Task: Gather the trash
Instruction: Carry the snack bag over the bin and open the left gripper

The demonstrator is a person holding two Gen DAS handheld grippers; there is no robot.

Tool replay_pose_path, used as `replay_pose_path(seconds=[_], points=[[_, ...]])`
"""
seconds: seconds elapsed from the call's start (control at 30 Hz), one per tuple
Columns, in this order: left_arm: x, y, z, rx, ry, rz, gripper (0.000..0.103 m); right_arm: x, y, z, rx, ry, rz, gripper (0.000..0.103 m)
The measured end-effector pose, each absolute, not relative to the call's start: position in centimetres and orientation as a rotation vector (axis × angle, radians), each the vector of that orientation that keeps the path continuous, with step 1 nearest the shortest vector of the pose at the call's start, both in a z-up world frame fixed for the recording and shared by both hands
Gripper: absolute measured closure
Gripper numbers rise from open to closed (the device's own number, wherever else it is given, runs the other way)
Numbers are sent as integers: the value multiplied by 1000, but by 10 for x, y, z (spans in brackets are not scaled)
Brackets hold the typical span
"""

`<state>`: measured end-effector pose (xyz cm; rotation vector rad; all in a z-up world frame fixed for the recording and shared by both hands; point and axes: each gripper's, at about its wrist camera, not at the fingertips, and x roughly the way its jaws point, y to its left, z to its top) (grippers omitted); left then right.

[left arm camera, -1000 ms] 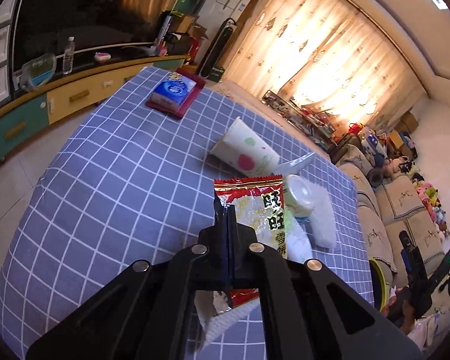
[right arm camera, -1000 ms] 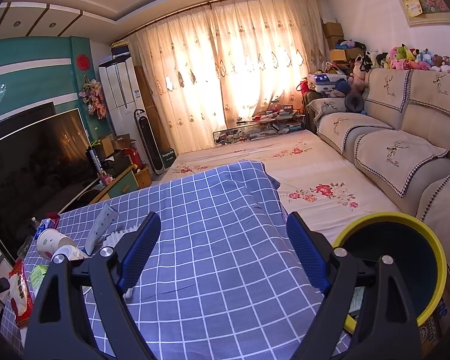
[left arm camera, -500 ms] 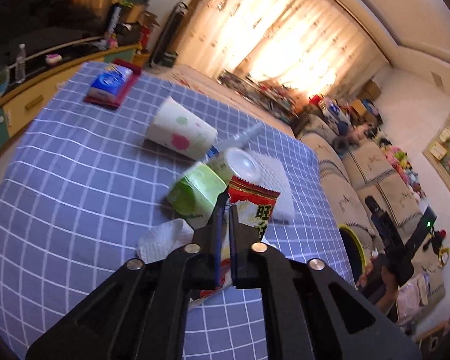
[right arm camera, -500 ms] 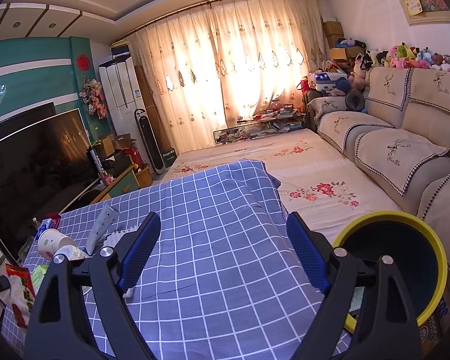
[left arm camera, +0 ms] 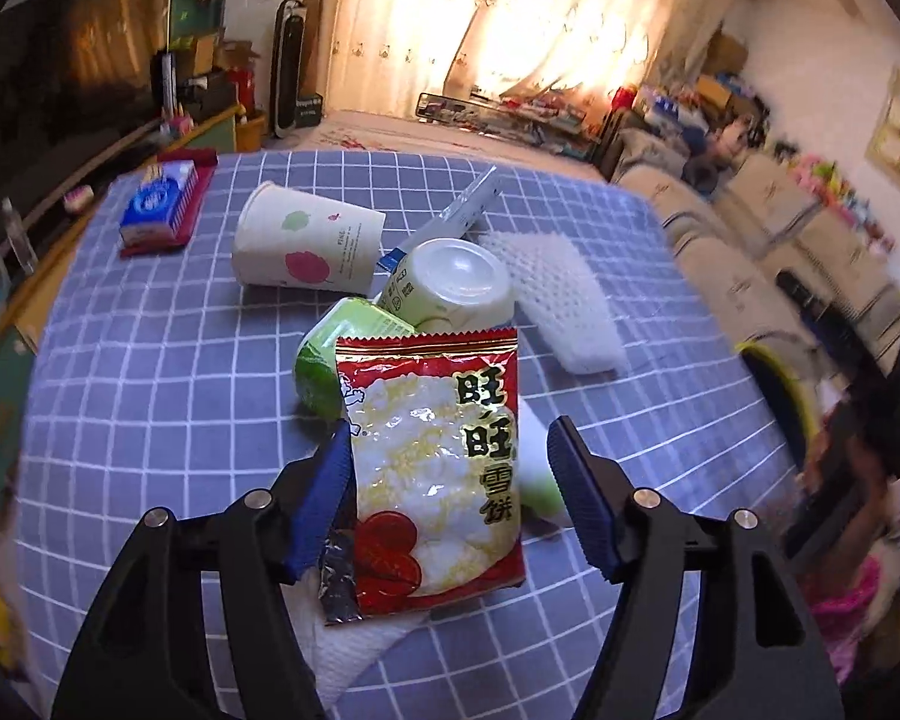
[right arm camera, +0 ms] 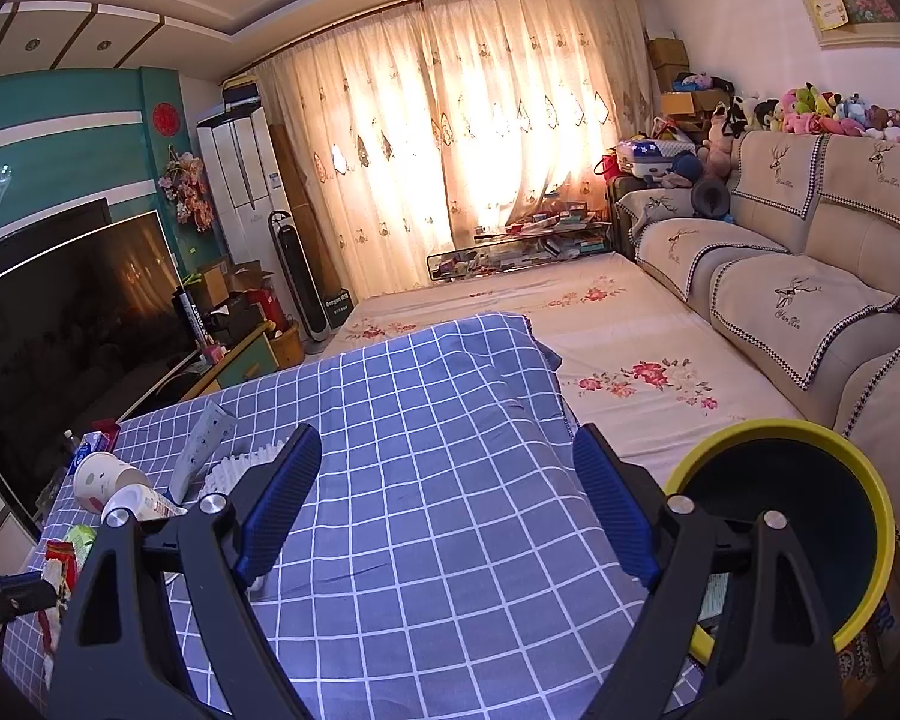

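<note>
Left wrist view: the left gripper [left arm camera: 450,468] has just been opening, its fingers [left arm camera: 324,492] now spread with the red snack packet [left arm camera: 435,468] between them; the packet, pinched a second ago, seems to touch only the left pad, so I judge it released onto the checked worktop [left arm camera: 150,390] among the paper cup [left arm camera: 306,246], white bottle [left arm camera: 450,288] and green carton [left arm camera: 324,360]; it has not reached the bin [left arm camera: 780,390], so it probably needs re-gripping.

Right wrist view: the right gripper [right arm camera: 447,510] hangs unmoved, fingers [right arm camera: 282,498] spread and empty; the yellow-rimmed bin [right arm camera: 870,540] stands beside the worktop [right arm camera: 426,510]; the packet [right arm camera: 60,564] lies at the far left.
</note>
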<state>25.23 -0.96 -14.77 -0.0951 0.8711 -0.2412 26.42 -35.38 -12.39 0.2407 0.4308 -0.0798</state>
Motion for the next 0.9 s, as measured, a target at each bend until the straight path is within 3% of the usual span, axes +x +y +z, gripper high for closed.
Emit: replay_pose_path(seconds=[0.07,0.17,0.2,0.3,0.6,0.9], points=[[255,-17,-148,-49,877,-223,37,264,-354,-124,241,433,-79,22],[257,-24,-149,2,893,-211,60,264,-354,-124,243,431,-79,22],[256,-26,-148,15,889,-212,72,264,-353,-124,245,430,-79,22],[253,-29,-137,35,861,-209,86,263,-355,-124,253,426,-77,22],[225,-14,-63,-37,692,-246,88,261,-359,-123,266,418,-70,22],[243,-96,-59,30,708,-380,88,230,-397,-100,290,368,-125,22]])
